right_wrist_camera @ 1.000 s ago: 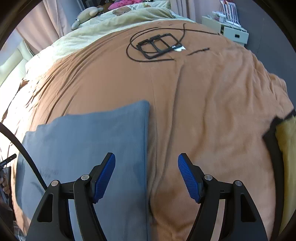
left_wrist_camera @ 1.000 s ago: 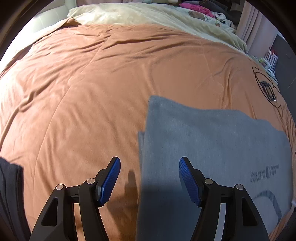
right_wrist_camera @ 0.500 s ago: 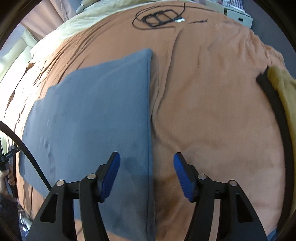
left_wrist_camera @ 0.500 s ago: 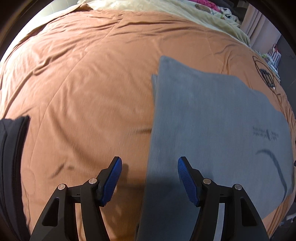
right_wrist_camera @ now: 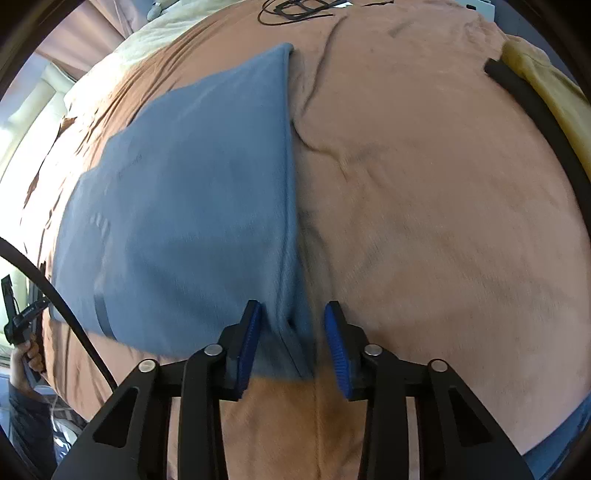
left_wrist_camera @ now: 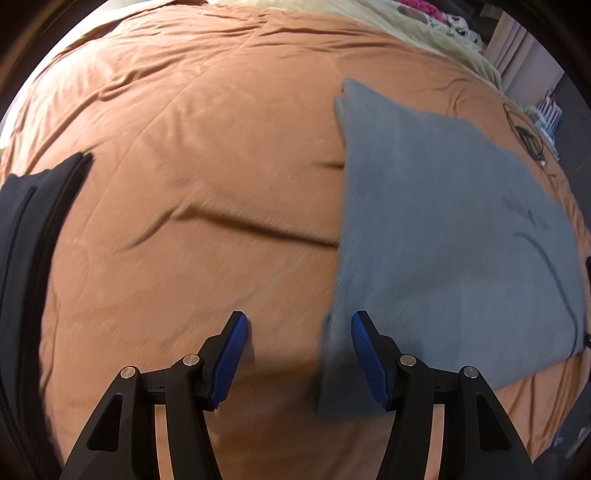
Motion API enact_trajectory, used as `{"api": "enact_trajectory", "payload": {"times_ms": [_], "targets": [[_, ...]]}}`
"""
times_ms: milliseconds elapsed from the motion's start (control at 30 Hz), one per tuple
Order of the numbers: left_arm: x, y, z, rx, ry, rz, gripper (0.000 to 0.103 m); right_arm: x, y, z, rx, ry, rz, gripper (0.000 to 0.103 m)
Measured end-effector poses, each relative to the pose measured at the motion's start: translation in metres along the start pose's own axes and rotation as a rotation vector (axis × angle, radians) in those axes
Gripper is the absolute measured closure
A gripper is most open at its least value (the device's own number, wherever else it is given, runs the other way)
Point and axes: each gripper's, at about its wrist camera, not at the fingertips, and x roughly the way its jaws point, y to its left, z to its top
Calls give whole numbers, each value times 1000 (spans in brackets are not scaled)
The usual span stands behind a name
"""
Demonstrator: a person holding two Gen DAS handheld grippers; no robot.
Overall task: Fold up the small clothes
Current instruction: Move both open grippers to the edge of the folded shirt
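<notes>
A grey-blue folded garment (left_wrist_camera: 443, 229) lies flat on the orange bedspread (left_wrist_camera: 192, 155). My left gripper (left_wrist_camera: 299, 347) hangs over its near left corner. The cloth's edge sits just inside the right-hand pad, the jaws are closing, and neither pad presses on it. In the right wrist view the same garment (right_wrist_camera: 192, 192) fills the left half. My right gripper (right_wrist_camera: 293, 332) straddles its near right corner. Its jaws are closing with the folded edge between them, and a gap still shows at the right-hand pad.
A black garment (left_wrist_camera: 29, 240) lies at the bed's left edge. A yellow garment with black trim (right_wrist_camera: 546, 92) lies at the right. A black cable and frame (right_wrist_camera: 295, 7) rest at the far side, near a cream blanket (left_wrist_camera: 406, 29). A person's hand (right_wrist_camera: 26, 354) shows at lower left.
Both grippers have come back along the garment's side edges to its near corners and sunk closer to the bed. The right jaws have narrowed a lot, the left ones slightly.
</notes>
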Motion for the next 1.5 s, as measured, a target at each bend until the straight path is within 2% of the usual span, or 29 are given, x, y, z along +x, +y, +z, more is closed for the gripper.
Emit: {"api": "enact_trajectory", "payload": {"times_ms": [67, 167, 300, 567, 733, 933, 1067, 1167, 1267, 1400, 1500], "targets": [[-1, 3, -9, 24, 4, 31, 42, -3, -4, -7, 3, -5, -14, 76], [-8, 14, -18, -13, 0, -5, 42, -11, -13, -14, 46, -19, 16, 76], [-26, 24, -23, -80, -37, -63, 42, -23, -27, -26, 140, -56, 134, 76], [-31, 33, -42, -254, -17, -282, 42, -26, -55, -55, 269, -102, 330, 76], [-32, 29, -53, -323, -21, -343, 42, -6, -68, -70, 343, -99, 425, 76], [-21, 28, -59, -430, 14, -395, 43, 15, -76, -74, 444, -120, 476, 76], [-16, 31, -60, -514, -3, -409, 43, 24, -80, -80, 508, -145, 506, 76], [-12, 26, -58, -530, -7, -404, 43, 30, -79, -82, 541, -165, 518, 76], [-7, 25, -57, -579, -18, -441, 43, 33, -76, -85, 555, -190, 520, 76], [-6, 23, -56, -623, -72, -447, 43, 33, -70, -93, 574, -228, 520, 76], [-16, 21, -55, -584, -116, -423, 47, 23, -63, -92, 518, -248, 508, 76]]}}
